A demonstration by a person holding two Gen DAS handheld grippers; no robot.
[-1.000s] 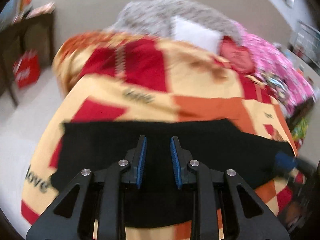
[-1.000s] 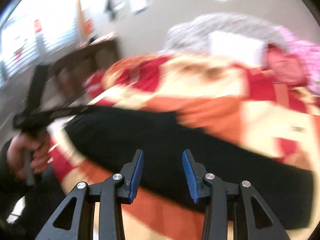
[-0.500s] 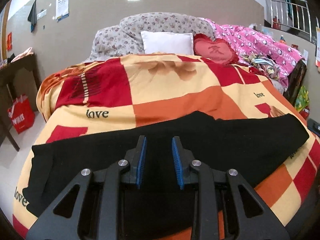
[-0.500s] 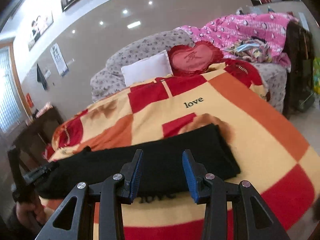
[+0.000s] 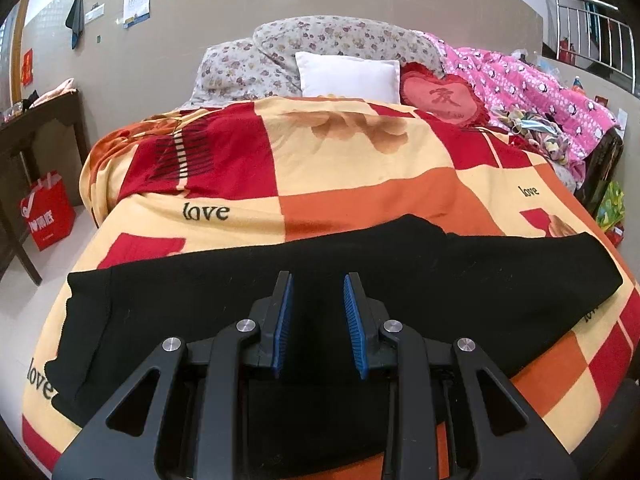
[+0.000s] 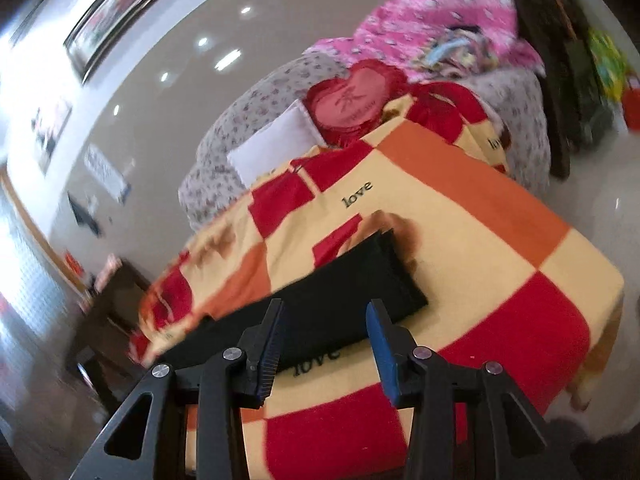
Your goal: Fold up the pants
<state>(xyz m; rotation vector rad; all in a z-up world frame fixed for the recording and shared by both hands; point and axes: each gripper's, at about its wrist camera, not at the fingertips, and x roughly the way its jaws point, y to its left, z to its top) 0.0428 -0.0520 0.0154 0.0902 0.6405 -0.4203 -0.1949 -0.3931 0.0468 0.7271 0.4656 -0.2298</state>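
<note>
Black pants (image 5: 360, 280) flat across "love"-printed blanket (image 5: 360, 184); both grippers' fingers (image 5: 283, 312) (image 6: 382, 344) apparently released, empty.

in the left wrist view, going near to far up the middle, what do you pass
left gripper → black pants lying across the blanket → checked blanket → white pillow → flowered quilt → wall

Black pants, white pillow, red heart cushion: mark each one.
black pants (image 5: 460, 280), left wrist view, middle of the cloth.
white pillow (image 5: 348, 76), left wrist view, centre of its face.
red heart cushion (image 6: 352, 100), right wrist view, centre of the heart.
</note>
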